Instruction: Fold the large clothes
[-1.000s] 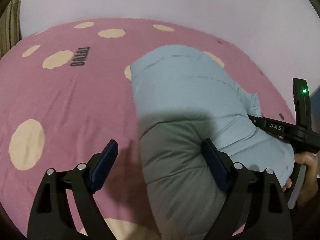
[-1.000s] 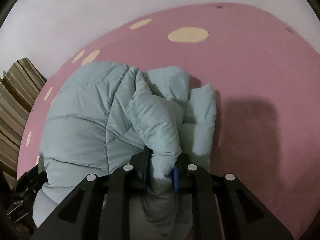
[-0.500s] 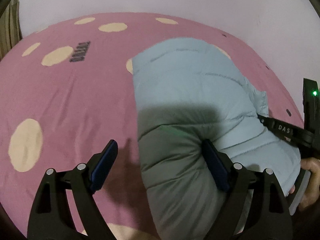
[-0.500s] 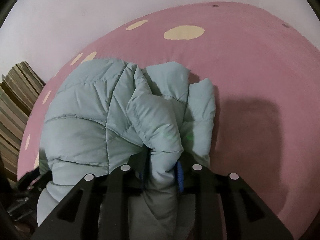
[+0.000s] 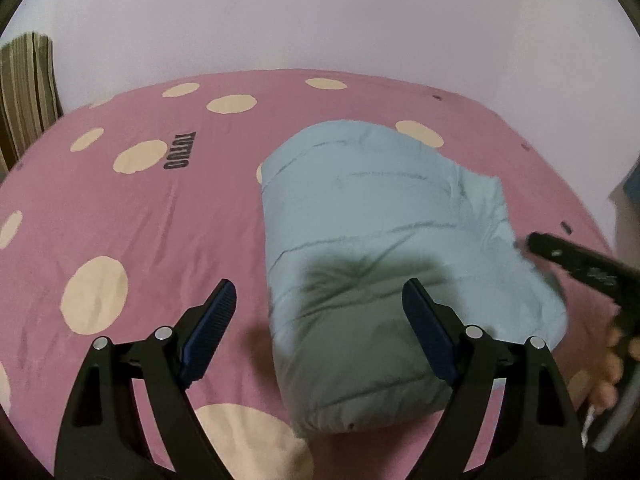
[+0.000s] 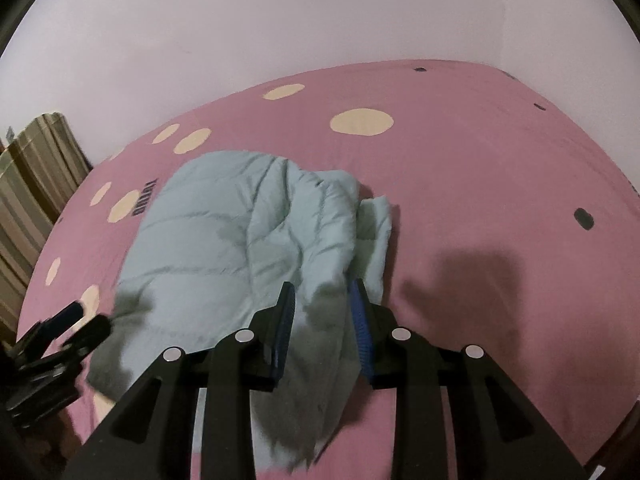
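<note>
Pale blue quilted puffer jacket (image 5: 384, 248): lying folded into a compact padded bundle on the pink bedsheet with cream dots (image 5: 120, 216), toward the near edge; folding appearing largely done, one loose puffy fold at the right side perhaps wanting tucking; right gripper (image 6: 324, 320): jaws standing partly apart, that fold sitting between them, pads seeming no longer pressing it; left gripper (image 5: 316, 328): jaws gaping wide, holding nothing, hovering above the bundle; striped curtain (image 5: 24, 88): hanging beyond the bed's left corner.
</note>
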A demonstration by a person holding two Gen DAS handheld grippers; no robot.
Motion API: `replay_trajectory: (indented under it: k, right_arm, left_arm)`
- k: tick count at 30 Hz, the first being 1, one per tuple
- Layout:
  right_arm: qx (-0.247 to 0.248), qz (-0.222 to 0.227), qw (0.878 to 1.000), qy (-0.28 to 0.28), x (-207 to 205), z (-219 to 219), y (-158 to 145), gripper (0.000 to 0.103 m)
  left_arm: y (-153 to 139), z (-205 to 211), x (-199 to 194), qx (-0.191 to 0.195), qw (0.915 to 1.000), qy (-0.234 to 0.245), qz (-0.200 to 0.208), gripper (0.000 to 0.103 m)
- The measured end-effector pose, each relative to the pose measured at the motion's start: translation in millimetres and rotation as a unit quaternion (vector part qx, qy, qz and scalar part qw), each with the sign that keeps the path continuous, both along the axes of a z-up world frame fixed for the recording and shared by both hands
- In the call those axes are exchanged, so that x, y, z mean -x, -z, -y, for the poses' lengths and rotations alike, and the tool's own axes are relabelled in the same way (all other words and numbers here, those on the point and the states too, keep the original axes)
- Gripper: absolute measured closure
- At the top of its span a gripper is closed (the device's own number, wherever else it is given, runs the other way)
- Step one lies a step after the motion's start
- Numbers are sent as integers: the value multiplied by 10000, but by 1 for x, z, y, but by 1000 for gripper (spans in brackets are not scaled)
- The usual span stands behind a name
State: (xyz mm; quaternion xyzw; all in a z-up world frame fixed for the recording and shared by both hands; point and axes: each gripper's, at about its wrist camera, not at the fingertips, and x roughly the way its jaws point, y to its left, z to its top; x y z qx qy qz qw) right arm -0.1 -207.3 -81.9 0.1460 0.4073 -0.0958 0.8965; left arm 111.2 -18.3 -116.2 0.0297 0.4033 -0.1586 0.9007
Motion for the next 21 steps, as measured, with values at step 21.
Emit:
replay_trajectory:
  k: [21]
  right_arm:
    - [-392,-624,9960,-514,-2,-24,80,75]
  left_arm:
    - [69,0,-28,-404,9966,-228,-687,16]
